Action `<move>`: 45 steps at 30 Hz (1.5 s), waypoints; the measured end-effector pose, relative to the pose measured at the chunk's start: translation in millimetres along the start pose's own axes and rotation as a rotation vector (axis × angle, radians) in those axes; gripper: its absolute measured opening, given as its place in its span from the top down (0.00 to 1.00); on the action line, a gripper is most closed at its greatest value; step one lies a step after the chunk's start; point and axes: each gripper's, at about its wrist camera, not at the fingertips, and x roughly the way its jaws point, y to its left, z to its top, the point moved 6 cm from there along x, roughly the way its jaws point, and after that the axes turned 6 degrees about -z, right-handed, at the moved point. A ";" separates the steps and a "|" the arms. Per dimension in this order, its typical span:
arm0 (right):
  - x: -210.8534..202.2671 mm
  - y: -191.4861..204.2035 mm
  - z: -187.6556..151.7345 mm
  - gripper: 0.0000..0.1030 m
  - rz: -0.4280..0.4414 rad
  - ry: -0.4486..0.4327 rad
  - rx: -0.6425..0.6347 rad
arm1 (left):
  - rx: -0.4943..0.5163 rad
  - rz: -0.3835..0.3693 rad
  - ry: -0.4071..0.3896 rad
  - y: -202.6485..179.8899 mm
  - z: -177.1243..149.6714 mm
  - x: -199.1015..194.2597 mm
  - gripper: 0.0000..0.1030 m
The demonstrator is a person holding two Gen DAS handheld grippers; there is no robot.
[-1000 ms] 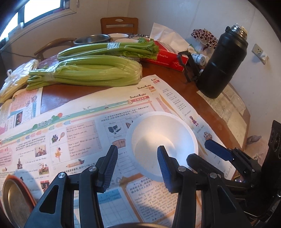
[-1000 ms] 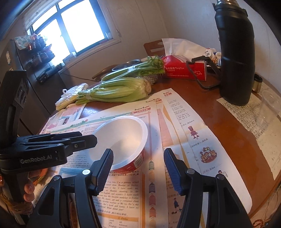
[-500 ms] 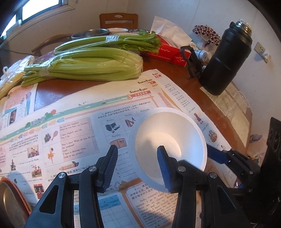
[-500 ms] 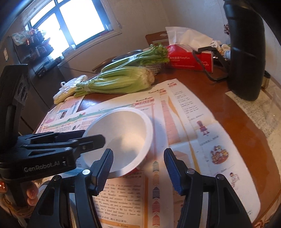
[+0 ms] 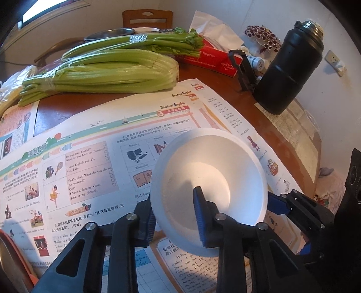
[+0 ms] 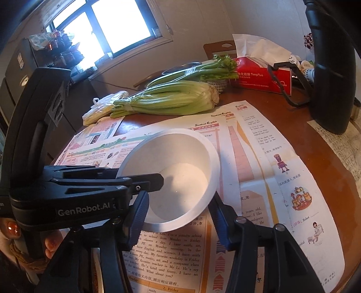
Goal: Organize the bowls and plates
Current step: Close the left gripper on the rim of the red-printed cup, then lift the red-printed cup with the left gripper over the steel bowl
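Left gripper [image 5: 174,216]: clamped on the near rim of the white bowl [image 5: 216,166]. One blue-padded finger sits inside the bowl, the other outside against the wall. Bowl tilted, mouth turned toward the camera, far edge raised off the newspaper [image 5: 94,157]. Right-wrist view confirms: the left gripper [image 6: 158,182] reaches in from the left, upper finger lying over the rim into the white bowl [image 6: 180,171].

Right gripper [image 6: 180,216]: jaws apart, set either side of the bowl's near lower edge. Left pad close beside the bowl wall, right pad just beside the rim; contact cannot be told. From the left-wrist view, a blue-tipped finger of the right gripper [image 5: 276,204] shows just beside the bowl's right rim.

Bowl interior bare and white, a shadow across its bottom.

Outward: newspaper [image 6: 259,180], a student English paper with cartoon figures, spread over a round brown wooden table [image 6: 334,191]. Beyond it two bundles of celery [image 5: 108,72], taped at the stalks, lying side by side. Behind the celery a red tissue box [image 5: 209,59] with a white tissue pulled up. To the right a tall black flask [image 5: 291,67] standing upright on a printed sheet. A metal basin [image 5: 108,36] and a wooden chair [image 5: 147,17] behind the celery. At the lower left edge, an orange-rimmed metal plate [image 5: 11,259], partly in view.
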 end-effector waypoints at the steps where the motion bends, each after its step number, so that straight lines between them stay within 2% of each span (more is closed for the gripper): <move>1: -0.3 0.0 -0.5 0.48 -0.001 0.000 -0.001 | 0.001 0.000 0.000 -0.2 0.0 -0.4 0.72; 8: -4.1 0.8 -0.6 0.49 -0.011 0.000 -0.002 | 0.002 -0.017 -0.009 -4.9 0.3 -7.4 0.72; 17: -25.0 10.4 0.6 0.48 -0.018 -0.032 -0.027 | -0.011 -0.028 -0.059 -11.7 -6.1 -31.1 0.72; 30: -67.1 33.8 0.7 0.48 -0.006 -0.099 -0.068 | -0.006 -0.016 -0.150 -23.9 -19.4 -82.7 0.71; 45: -107.3 80.6 -2.7 0.48 0.024 -0.151 -0.134 | -0.007 0.004 -0.237 -19.8 -45.1 -144.9 0.68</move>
